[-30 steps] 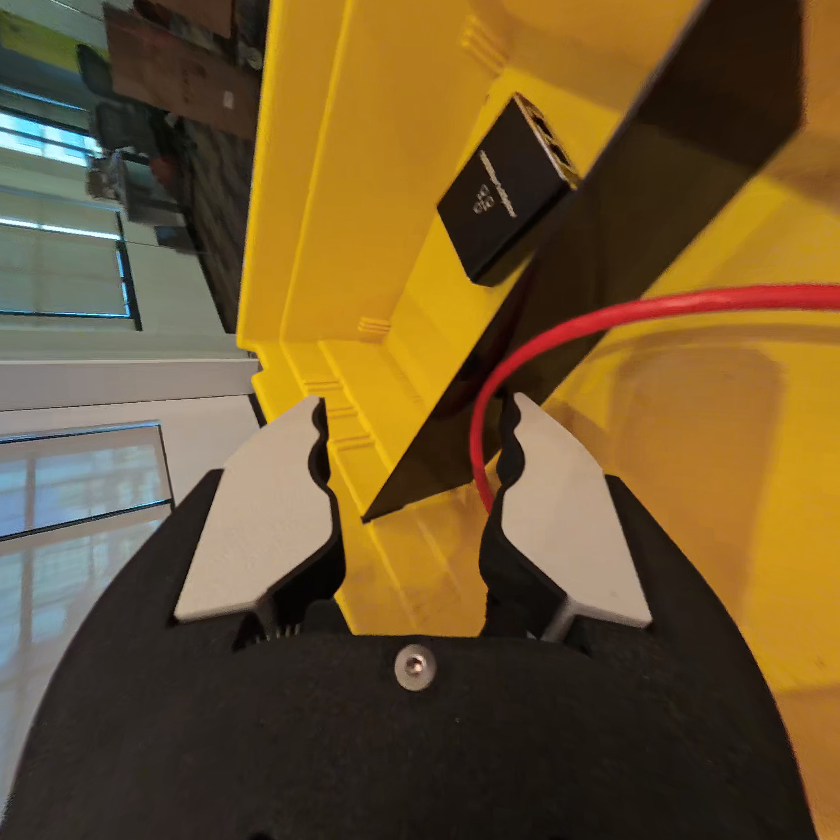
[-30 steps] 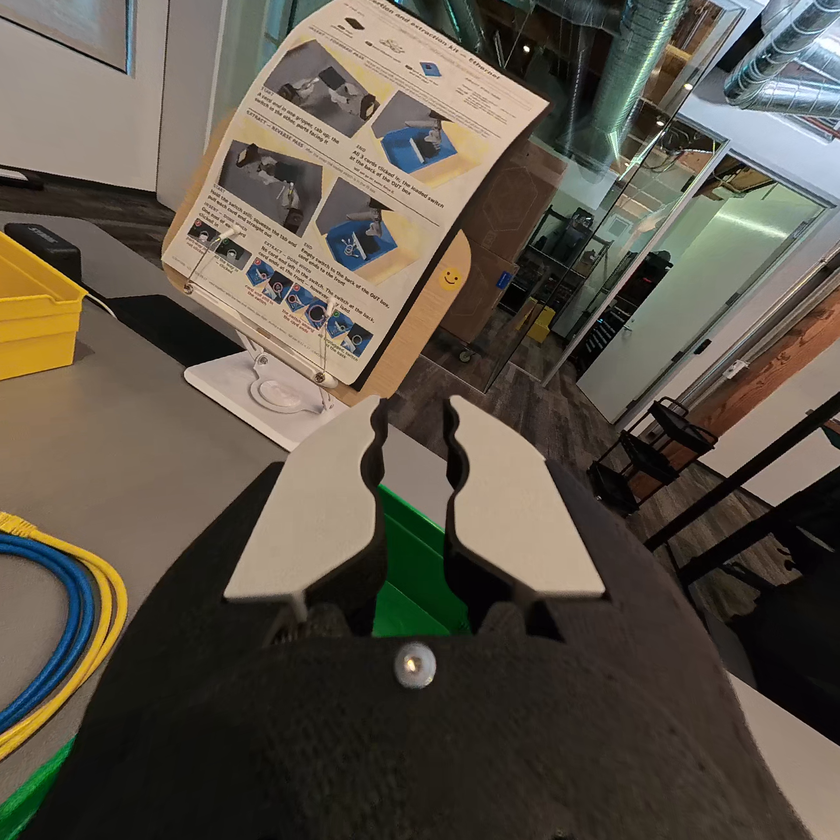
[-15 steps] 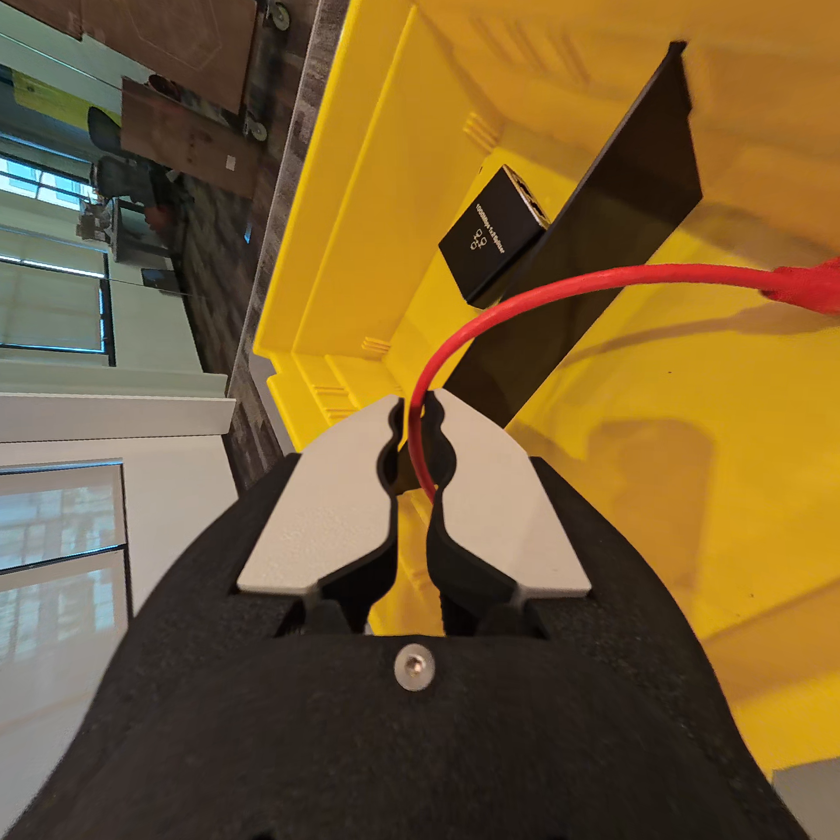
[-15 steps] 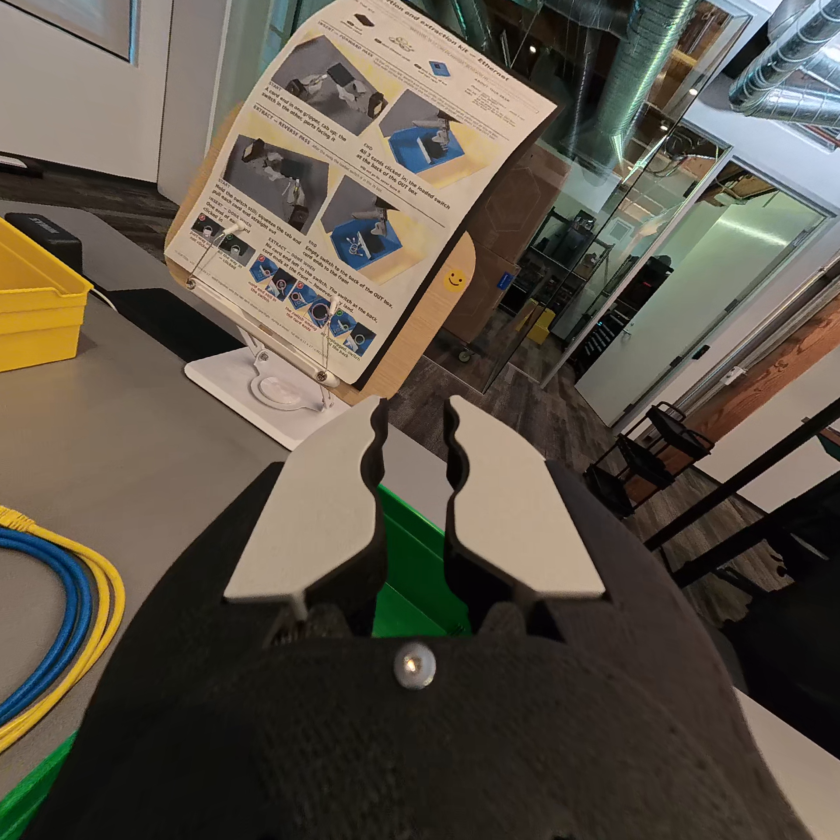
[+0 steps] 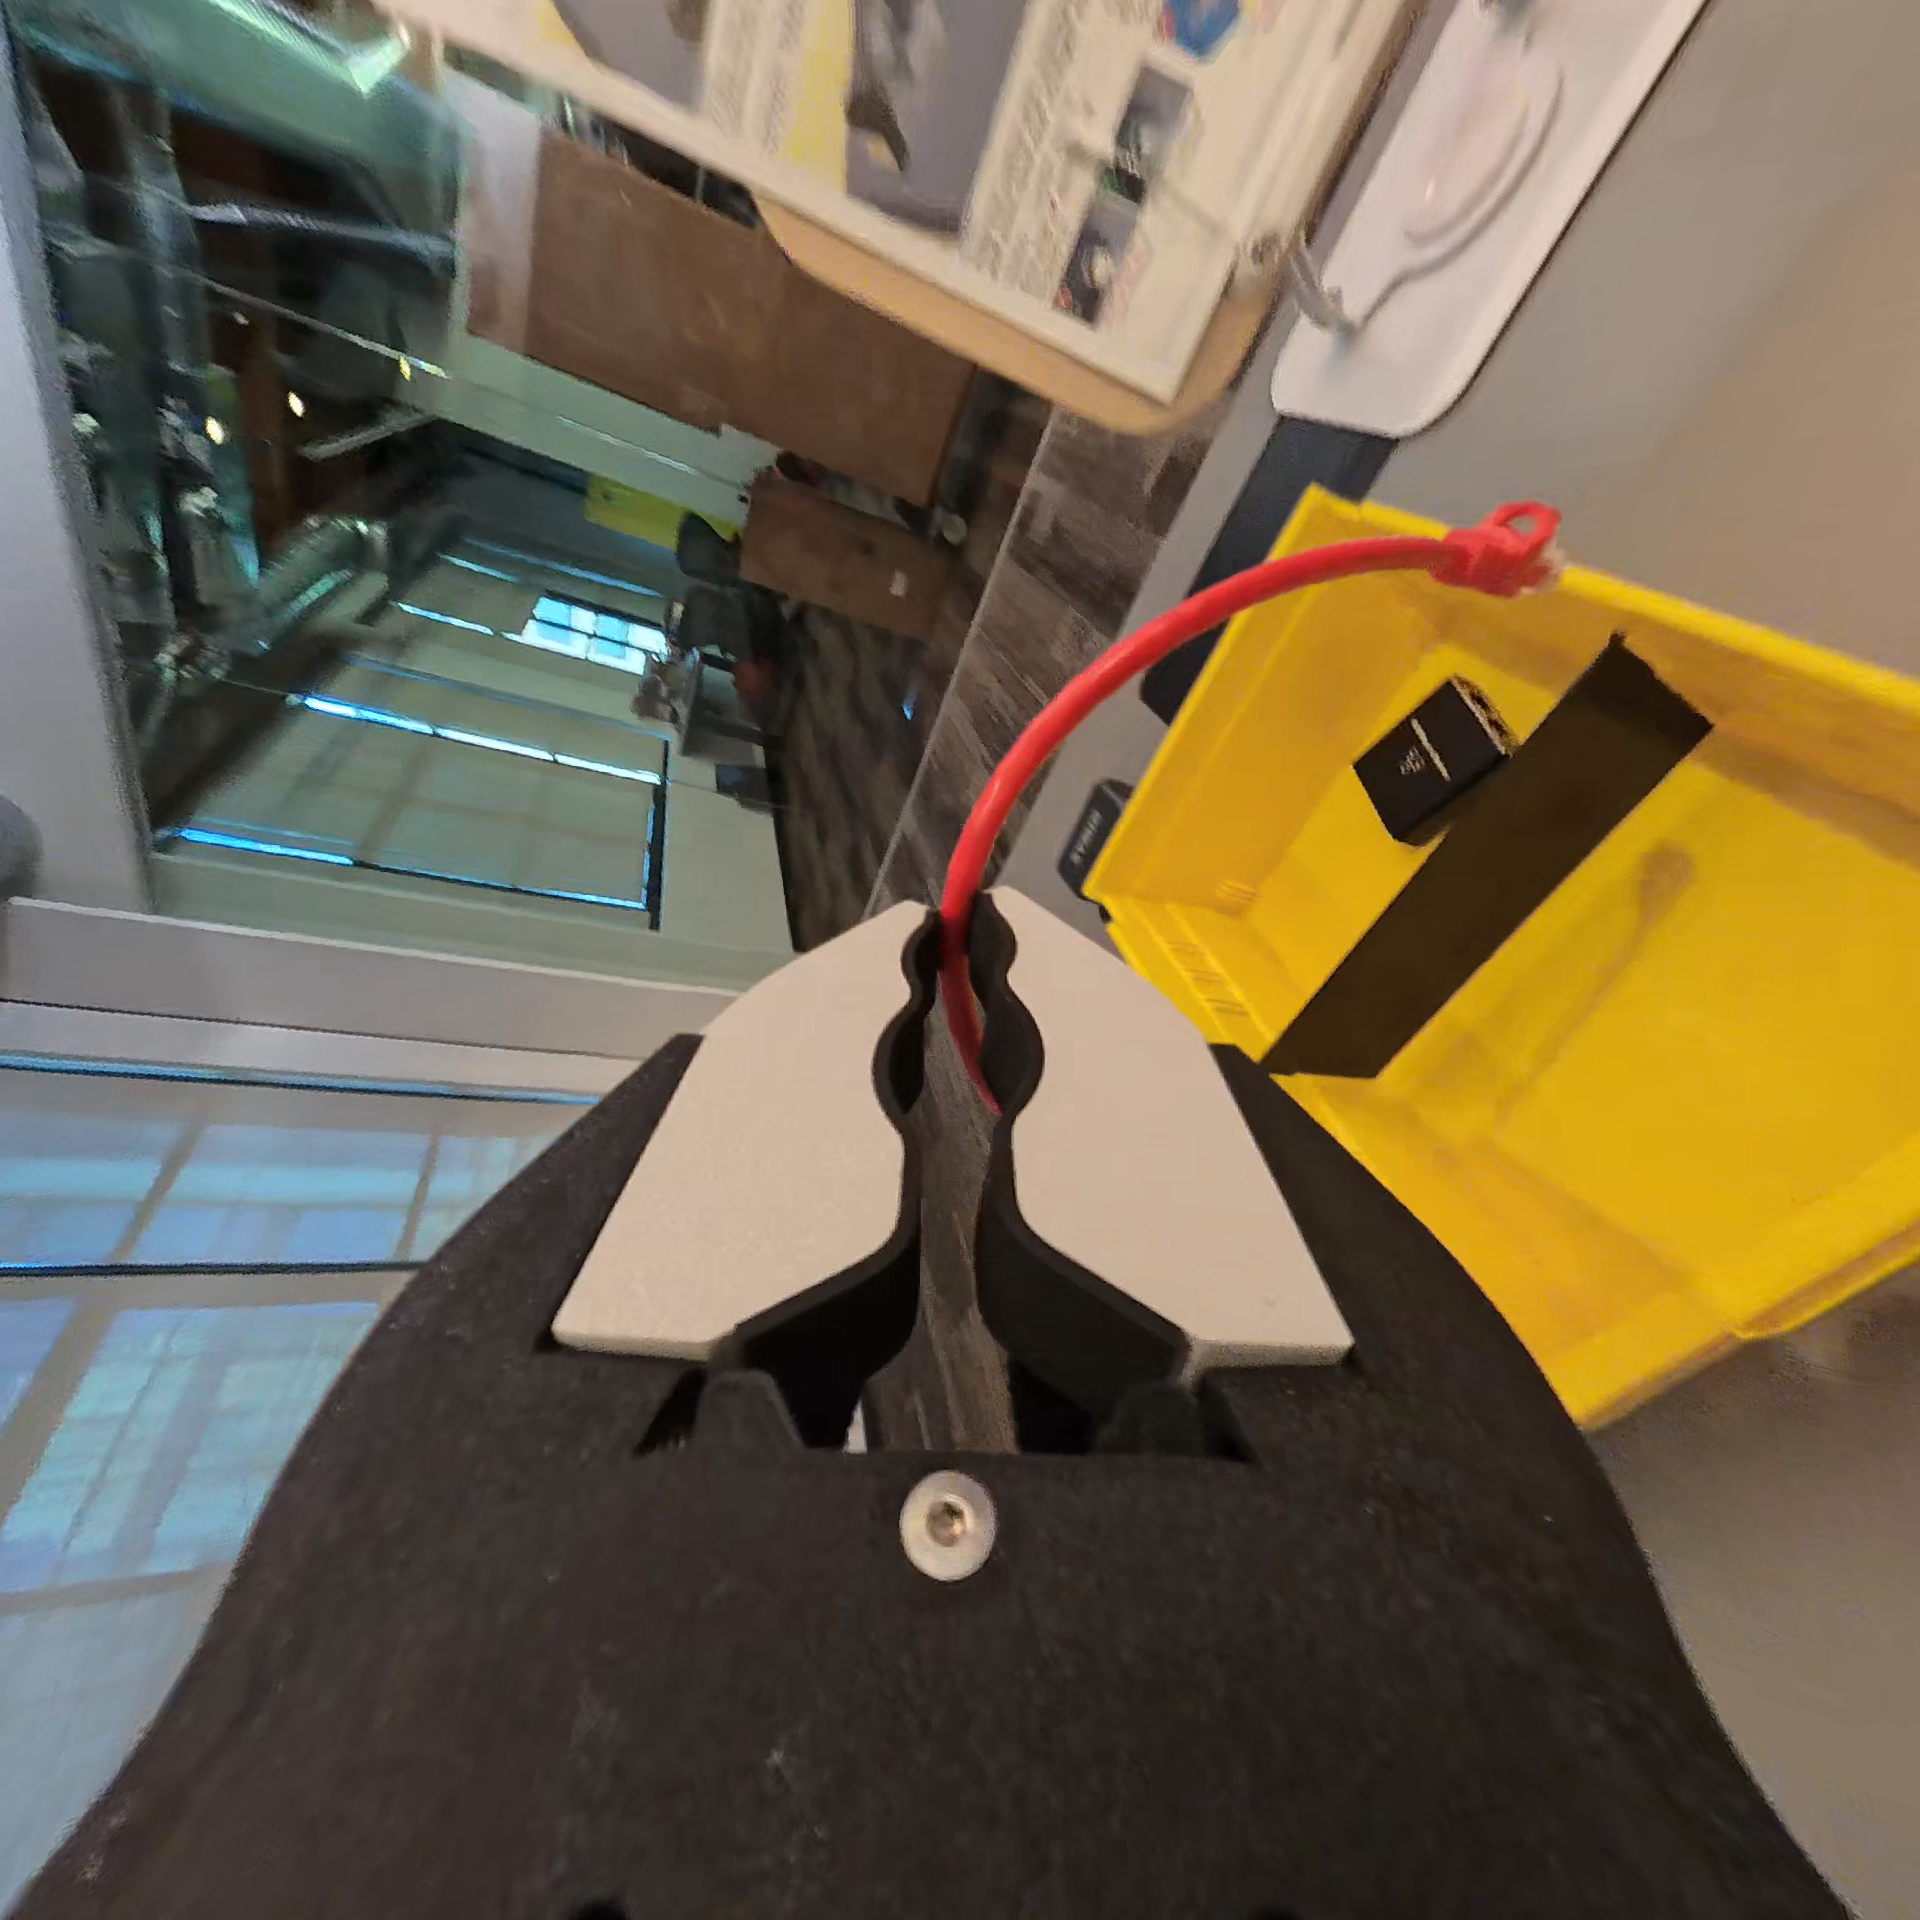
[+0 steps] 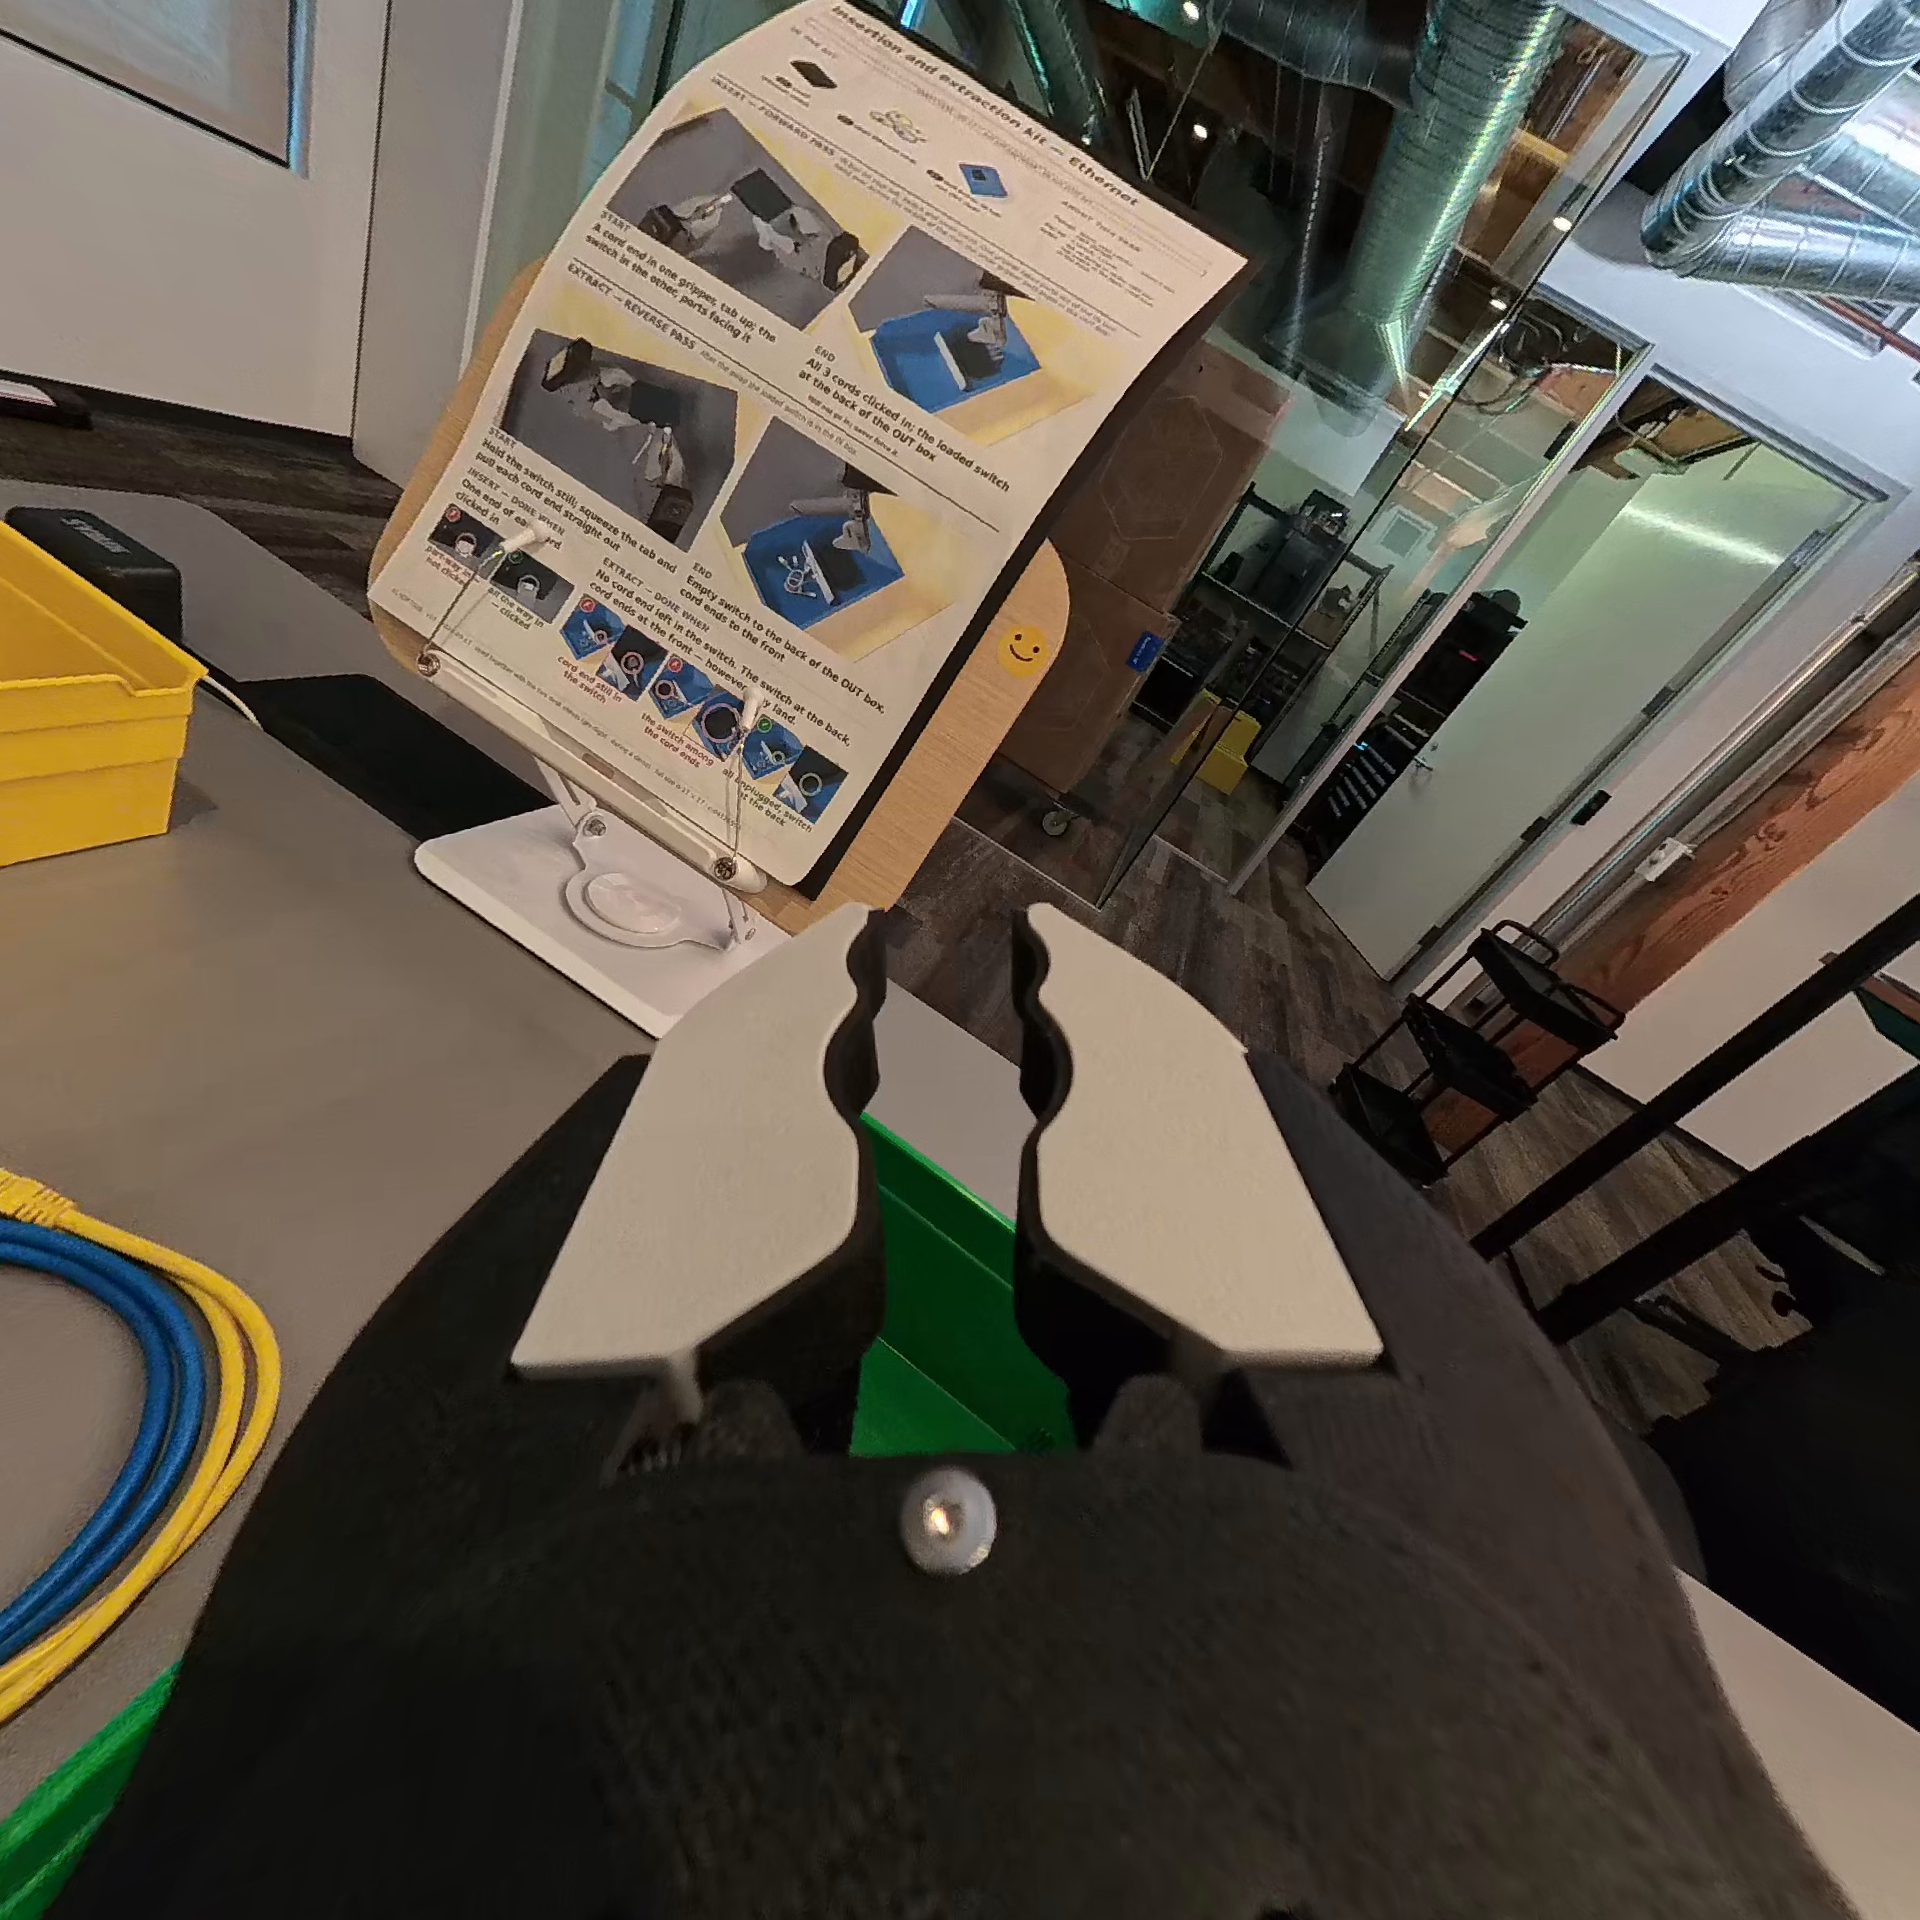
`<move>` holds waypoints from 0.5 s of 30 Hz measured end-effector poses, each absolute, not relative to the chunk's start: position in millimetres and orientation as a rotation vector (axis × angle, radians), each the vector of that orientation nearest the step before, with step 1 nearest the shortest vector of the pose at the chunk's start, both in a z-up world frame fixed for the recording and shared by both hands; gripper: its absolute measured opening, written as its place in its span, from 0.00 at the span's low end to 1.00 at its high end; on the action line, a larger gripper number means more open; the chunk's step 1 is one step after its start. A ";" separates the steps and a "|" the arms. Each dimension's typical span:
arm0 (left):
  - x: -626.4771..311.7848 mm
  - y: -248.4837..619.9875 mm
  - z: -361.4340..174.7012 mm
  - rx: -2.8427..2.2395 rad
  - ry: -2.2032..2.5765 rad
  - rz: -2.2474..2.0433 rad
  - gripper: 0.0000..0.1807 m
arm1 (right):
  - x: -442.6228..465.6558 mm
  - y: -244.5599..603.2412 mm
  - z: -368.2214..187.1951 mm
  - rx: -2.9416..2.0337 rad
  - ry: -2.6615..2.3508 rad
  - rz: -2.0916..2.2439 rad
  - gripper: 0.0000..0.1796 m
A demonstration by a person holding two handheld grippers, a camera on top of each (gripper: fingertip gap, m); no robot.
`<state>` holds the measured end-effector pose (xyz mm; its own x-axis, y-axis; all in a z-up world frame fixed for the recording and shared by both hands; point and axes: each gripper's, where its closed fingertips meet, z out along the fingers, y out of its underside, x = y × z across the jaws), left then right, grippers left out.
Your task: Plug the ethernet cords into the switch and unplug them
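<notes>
My left gripper [image 5: 961,920] is shut on a red ethernet cord [image 5: 1049,717] and holds it up outside the yellow bin [image 5: 1621,1195]. The cord arcs up and right to its free red plug [image 5: 1496,551]. The small black switch [image 5: 1439,758] lies in the bin against a black divider [image 5: 1496,873]. My right gripper [image 6: 948,935] is open and empty, above a green bin [image 6: 940,1288]. A blue cord [image 6: 125,1382] and a yellow cord [image 6: 234,1413] lie coiled on the grey table [image 6: 260,1018] at the left of the right wrist view.
An instruction sheet [image 6: 790,457] on a wooden stand with a white base [image 6: 582,904] stands at the back of the table; it also shows in the left wrist view [image 5: 935,135]. The yellow bin's corner [image 6: 83,717] shows far left. The table edge drops to the floor beyond. Spacing between my two grippers at the tips: around 50 cm.
My left gripper closed on the red cord inside the yellow bin, then lifted it up and back out of the bin. The right gripper has barely moved.
</notes>
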<state>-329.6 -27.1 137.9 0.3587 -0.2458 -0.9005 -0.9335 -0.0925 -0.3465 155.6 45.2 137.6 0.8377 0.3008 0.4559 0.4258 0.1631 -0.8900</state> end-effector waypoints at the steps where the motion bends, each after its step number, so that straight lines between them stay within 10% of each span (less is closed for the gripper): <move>1: -320.1 -34.7 152.3 -1.559 1.104 0.823 0.03 | 155.3 45.1 137.8 -1.433 -0.627 -0.100 0.13; 6: -221.9 -58.0 141.7 -1.513 1.391 0.522 0.03 | 156.0 41.5 140.9 -1.427 -0.627 -0.112 0.13; 15: -63.4 -37.9 -42.9 -1.488 1.973 0.239 0.03 | 160.4 37.4 143.2 -1.417 -0.613 -0.099 0.13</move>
